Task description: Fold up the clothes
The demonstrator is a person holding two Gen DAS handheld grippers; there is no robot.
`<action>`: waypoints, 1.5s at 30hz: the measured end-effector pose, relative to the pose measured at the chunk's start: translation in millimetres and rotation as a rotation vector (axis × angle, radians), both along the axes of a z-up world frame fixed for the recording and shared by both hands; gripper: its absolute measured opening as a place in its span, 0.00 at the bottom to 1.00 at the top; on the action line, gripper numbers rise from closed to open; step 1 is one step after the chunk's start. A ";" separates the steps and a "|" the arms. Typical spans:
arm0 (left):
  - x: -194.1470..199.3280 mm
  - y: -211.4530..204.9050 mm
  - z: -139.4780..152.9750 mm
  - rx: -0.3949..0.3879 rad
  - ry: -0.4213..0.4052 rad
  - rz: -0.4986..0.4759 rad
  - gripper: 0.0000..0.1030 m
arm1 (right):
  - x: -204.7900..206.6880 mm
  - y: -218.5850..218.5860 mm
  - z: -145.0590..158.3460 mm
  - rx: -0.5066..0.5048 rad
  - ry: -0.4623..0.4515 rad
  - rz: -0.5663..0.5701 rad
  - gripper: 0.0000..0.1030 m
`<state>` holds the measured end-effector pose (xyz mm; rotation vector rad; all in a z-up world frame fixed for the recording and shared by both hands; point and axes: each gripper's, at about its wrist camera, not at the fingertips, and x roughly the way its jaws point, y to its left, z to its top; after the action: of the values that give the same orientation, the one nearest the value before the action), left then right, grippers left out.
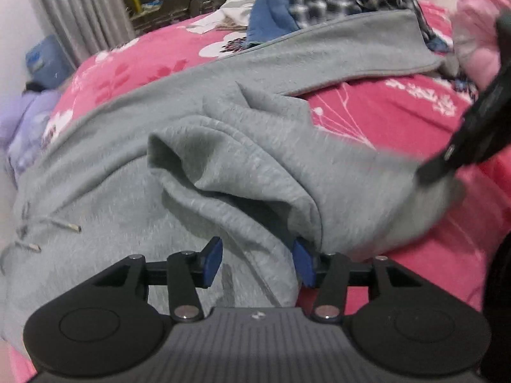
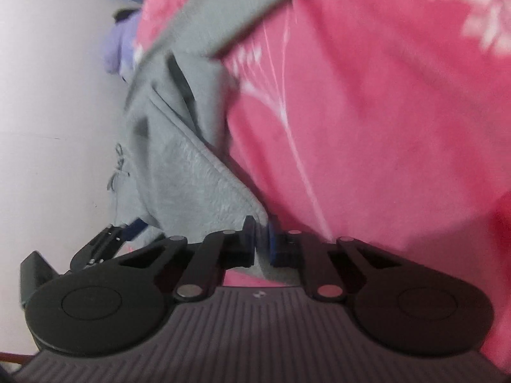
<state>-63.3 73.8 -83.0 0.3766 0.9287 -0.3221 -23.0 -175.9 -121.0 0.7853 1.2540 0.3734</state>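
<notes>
1. Folding is under way on a grey fleece sweatpants garment with a drawstring waist (image 1: 223,166), which lies across a pink floral bedsheet (image 1: 383,118) directly ahead of both claws.
2. Left claw (image 1: 257,260): its blue pads stand spread, with a raised ridge of grey fabric lying between them; the right-hand pad touches the cloth's folded edge, but nothing is pinched.
3. Right claw (image 2: 262,242): pressed together, pinching a thin edge of the grey garment (image 2: 198,185) just in front of its tips, with the pink sheet (image 2: 383,127) beyond and to its right.
4. Drawstring ends (image 1: 54,233) lie to the left of the left claw, so the waistband sits at that side, while a grey leg runs away ahead.
5. Judged step: the near corners of the garment are being taken up for a fold, with one side secured and the other not yet.
6. Next move likely calls for the left claw to close on the ridge between its pads, then both to lift together, evenly, so the cloth does not bunch.
7. Heap of other clothes, blue and checked (image 1: 319,3), waits far ahead of the left claw.
8. No brand, label or readable writing shows; motion blur hides fine detail.
</notes>
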 end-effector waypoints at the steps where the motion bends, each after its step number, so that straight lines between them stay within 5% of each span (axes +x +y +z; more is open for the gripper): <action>1: -0.4 -3.1 2.4 0.005 -0.022 -0.002 0.49 | -2.1 -7.5 9.6 -0.012 -0.029 -0.005 0.03; 10: -17.8 -37.7 15.7 0.060 -0.100 -0.129 0.48 | -30.9 -107.7 90.8 -0.292 -0.229 -0.123 0.00; 14: -20.2 -51.5 10.0 0.077 -0.106 -0.159 0.49 | -34.3 -92.3 68.7 -0.224 -0.247 -0.014 0.05; 15: -18.0 -53.4 7.5 0.080 -0.106 -0.151 0.49 | -32.1 -79.2 58.6 -0.214 -0.251 0.038 0.11; 18: -6.0 -53.2 1.2 0.083 -0.095 -0.101 0.49 | -23.5 -38.9 28.0 -0.195 -0.261 0.173 0.65; 19: -1.1 -49.1 1.6 0.064 -0.085 -0.074 0.49 | -19.3 -29.3 17.3 -0.184 -0.242 0.191 0.67; 23: 13.9 -27.6 5.5 -0.072 -0.017 0.039 0.50 | -3.7 9.0 -24.0 -0.145 -0.172 0.265 0.62; 25: 15.0 -17.7 7.2 -0.122 0.010 0.082 0.51 | -10.3 23.9 -25.1 -0.177 -0.167 0.325 0.12; 27: 7.7 -14.8 9.4 -0.120 0.004 0.071 0.54 | -19.1 27.2 -12.3 -0.226 -0.222 0.351 0.12; 31: -4.5 -12.6 14.1 -0.132 0.017 -0.001 0.68 | -20.9 -18.3 35.7 -0.185 -0.272 0.223 0.09; 34: -8.8 -14.9 15.6 -0.134 0.035 -0.048 0.70 | -26.7 -60.1 82.2 -0.258 -0.316 0.161 0.09; 40: -21.8 -28.8 16.2 -0.074 0.014 -0.167 0.70 | -36.9 -136.3 145.8 -0.688 -0.245 0.142 0.09; 45: -31.8 -46.4 9.1 0.012 -0.002 -0.280 0.69 | -14.7 -172.4 117.1 -1.005 -0.075 0.204 0.09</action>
<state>-95.1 27.4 -73.9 0.5195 0.8766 -0.5722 -37.7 -348.3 -3.9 -0.2123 1.2526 -0.0906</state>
